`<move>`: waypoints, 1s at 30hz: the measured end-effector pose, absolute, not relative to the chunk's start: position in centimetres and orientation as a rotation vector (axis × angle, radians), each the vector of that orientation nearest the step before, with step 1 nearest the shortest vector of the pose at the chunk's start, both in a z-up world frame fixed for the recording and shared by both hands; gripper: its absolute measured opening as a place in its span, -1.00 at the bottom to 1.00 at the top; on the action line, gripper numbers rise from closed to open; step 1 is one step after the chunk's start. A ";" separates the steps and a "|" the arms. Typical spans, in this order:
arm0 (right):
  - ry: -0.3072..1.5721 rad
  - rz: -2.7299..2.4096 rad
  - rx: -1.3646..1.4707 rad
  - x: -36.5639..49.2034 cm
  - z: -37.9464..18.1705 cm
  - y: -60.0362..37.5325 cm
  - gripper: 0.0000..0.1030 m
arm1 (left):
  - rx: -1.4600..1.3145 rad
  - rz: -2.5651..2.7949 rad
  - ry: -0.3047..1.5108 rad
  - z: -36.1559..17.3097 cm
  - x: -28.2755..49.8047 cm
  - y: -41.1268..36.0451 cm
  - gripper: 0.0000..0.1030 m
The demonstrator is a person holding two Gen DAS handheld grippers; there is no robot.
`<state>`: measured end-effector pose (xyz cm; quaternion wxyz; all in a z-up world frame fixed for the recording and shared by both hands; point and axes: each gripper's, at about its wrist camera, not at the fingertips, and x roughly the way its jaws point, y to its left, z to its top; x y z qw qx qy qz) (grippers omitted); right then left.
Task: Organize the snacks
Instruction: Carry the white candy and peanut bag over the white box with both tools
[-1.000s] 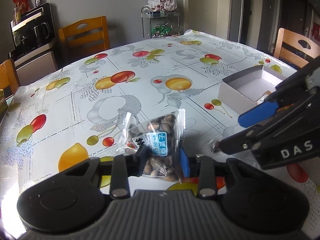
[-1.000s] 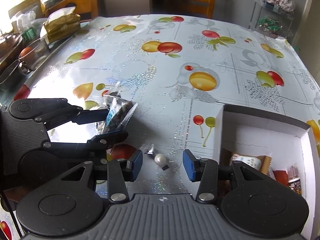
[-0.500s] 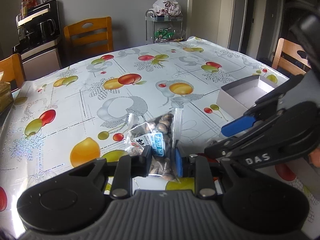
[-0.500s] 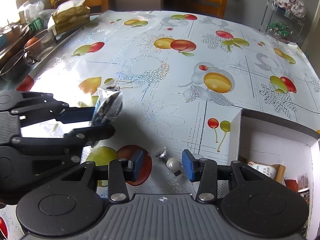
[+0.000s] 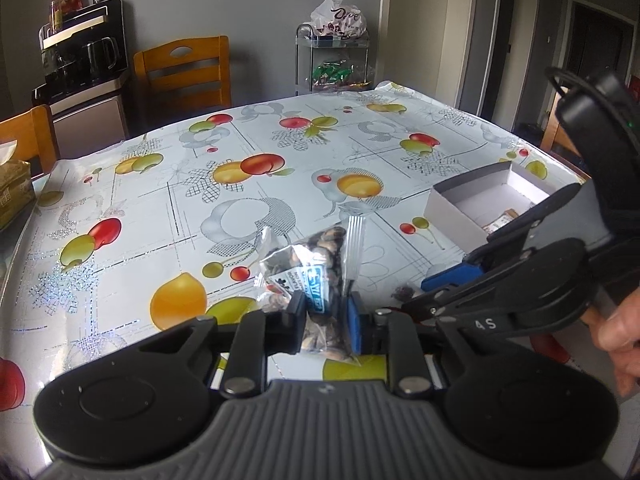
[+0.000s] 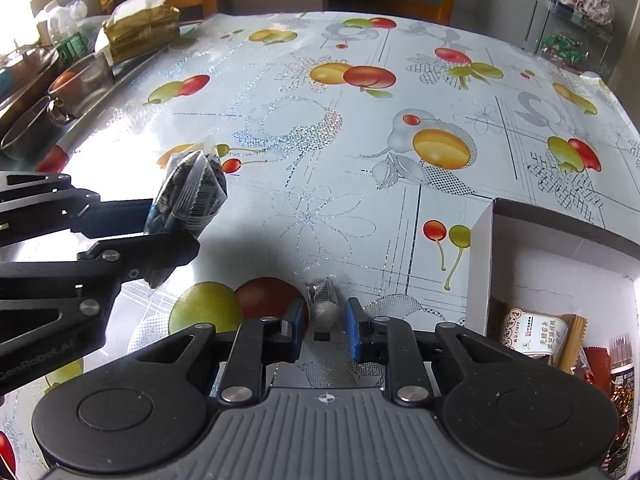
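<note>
Some snacks already lie in the box [image 6: 560,264] at lower right; the left gripper [image 5: 324,320] pinches the nut bag [image 5: 320,280], and the right gripper [image 6: 324,320] has just been closing, seemingly pinching the wrapped candy [image 6: 323,308].

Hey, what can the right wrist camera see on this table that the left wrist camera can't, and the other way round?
Only the right wrist view shows the small wrapped white candy clearly, pinched by the right gripper, plus the snack packets lying in the white box and the metal bowls at the table's edge.

Only the left wrist view shows the black kettle appliance and the person's hand.

Both show the bag of seeds clamped in the left gripper, the white box, the fruit-print tablecloth and the wire rack.
</note>
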<state>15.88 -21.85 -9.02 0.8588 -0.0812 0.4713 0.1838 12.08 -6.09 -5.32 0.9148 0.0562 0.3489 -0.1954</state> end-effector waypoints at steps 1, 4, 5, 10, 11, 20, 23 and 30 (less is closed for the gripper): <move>0.992 0.385 -0.164 15.9 -9.0 -22.0 -0.56 | 0.116 -0.402 0.716 -5.2 12.0 -6.1 -0.66; 0.990 0.383 -0.148 15.7 -8.7 -22.3 -0.57 | 0.119 -0.401 0.710 -4.8 11.7 -6.2 -0.66; 0.986 0.384 -0.142 15.5 -8.5 -22.3 -0.57 | 0.121 -0.401 0.707 -4.7 11.6 -6.2 -0.66; 0.959 0.384 -0.126 14.8 -7.4 -22.6 -0.57 | 0.127 -0.403 0.696 -4.1 11.3 -6.5 -0.66; 0.953 0.384 -0.124 14.6 -7.2 -22.6 -0.57 | 0.127 -0.403 0.695 -4.0 11.2 -6.6 -0.66; 0.931 0.381 -0.107 13.1 -5.9 -23.2 -0.87 | 0.144 -0.372 0.689 -3.1 10.4 -6.8 -0.66; 0.932 0.373 -0.101 12.5 -6.0 -23.4 -0.87 | 0.137 -0.362 0.691 -3.0 10.1 -6.6 -0.66; 0.953 0.383 -0.096 11.4 -7.3 -23.8 -0.69 | 0.150 -0.357 0.690 -2.8 9.1 -6.1 -0.66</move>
